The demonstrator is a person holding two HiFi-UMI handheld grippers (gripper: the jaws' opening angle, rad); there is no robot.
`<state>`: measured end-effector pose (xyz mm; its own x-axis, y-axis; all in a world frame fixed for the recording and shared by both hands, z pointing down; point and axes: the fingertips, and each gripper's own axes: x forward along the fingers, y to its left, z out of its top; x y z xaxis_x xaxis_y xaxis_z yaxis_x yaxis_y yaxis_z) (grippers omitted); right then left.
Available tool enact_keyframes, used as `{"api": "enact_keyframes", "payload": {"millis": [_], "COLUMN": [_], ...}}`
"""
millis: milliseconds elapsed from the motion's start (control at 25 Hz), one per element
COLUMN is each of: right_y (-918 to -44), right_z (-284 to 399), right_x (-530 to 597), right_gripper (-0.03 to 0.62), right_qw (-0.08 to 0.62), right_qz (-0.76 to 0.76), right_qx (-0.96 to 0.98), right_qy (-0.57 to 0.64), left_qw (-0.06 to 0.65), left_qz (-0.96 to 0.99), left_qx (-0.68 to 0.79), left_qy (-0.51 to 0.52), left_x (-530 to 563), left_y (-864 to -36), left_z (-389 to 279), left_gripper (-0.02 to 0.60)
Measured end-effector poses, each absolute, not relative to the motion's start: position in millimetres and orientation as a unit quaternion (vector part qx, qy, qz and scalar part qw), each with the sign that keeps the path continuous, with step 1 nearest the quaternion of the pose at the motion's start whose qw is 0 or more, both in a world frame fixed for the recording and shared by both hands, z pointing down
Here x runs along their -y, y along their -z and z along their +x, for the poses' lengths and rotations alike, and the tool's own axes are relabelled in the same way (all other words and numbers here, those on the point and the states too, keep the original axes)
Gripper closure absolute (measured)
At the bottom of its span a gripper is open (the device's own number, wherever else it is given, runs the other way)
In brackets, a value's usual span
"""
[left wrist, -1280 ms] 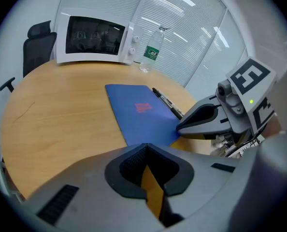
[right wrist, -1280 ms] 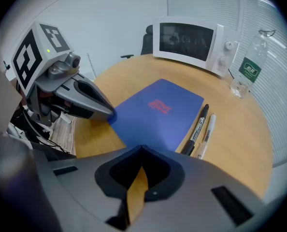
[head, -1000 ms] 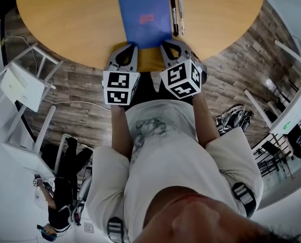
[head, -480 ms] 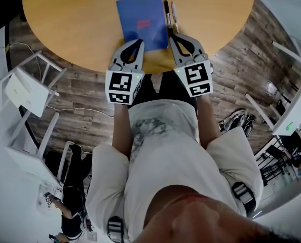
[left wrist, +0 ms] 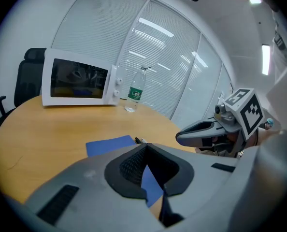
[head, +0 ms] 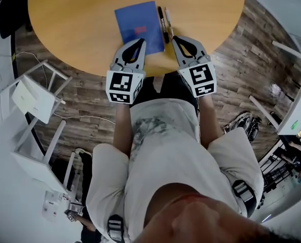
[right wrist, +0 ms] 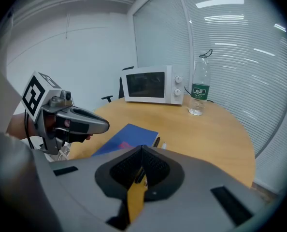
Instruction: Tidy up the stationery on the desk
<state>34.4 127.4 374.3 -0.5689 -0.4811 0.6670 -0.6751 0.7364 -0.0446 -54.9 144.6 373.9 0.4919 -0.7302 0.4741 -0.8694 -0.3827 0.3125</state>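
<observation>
A blue notebook lies flat near the front edge of the round wooden table. Along its right side lie a black pen and a silver pen, parallel and close together. My left gripper hovers with its tips at the notebook's near edge, jaws shut and empty. My right gripper sits just short of the pens' near ends, also shut on nothing. The left gripper view shows the notebook ahead of the left gripper. In the right gripper view the notebook lies beyond the right gripper.
At the table's far side stand a white microwave and a clear water bottle. A black office chair sits behind the table. On the floor to the left stands a white frame rack. The table's edge runs just under both grippers.
The right gripper has swung to the right, from the notebook's near right corner to the pens' near ends. The left gripper has edged slightly forward over the notebook's edge. Both stay shut.
</observation>
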Motion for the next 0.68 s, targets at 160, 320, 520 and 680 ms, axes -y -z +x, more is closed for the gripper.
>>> {"api": "enact_keyframes", "payload": {"millis": [160, 320, 520, 680], "right_y": [-369.6, -367.9, -367.1, -366.4], "right_z": [41.8, 36.1, 31.1, 34.8], "right_x": [-128.1, -124.1, -120.1, -113.5], "right_gripper": [0.531, 0.532, 0.532, 0.533], "right_qw": [0.323, 0.320, 0.320, 0.319], "right_qz": [0.334, 0.333, 0.331, 0.331], "right_qx": [0.872, 0.874, 0.875, 0.876], "right_qy": [-0.153, -0.151, -0.148, -0.148], "left_qw": [0.264, 0.259, 0.259, 0.260], "left_qz": [0.824, 0.827, 0.826, 0.825], "left_qx": [0.483, 0.481, 0.483, 0.483], "left_qy": [-0.132, -0.134, -0.132, -0.133], "left_x": [-145.8, -141.2, -138.3, -132.3], "left_y": [-368.0, -364.9, -365.9, -365.9], "left_z": [-48.5, -52.6, -56.7, -53.1], "left_gripper": [0.572, 0.572, 0.572, 0.572]}}
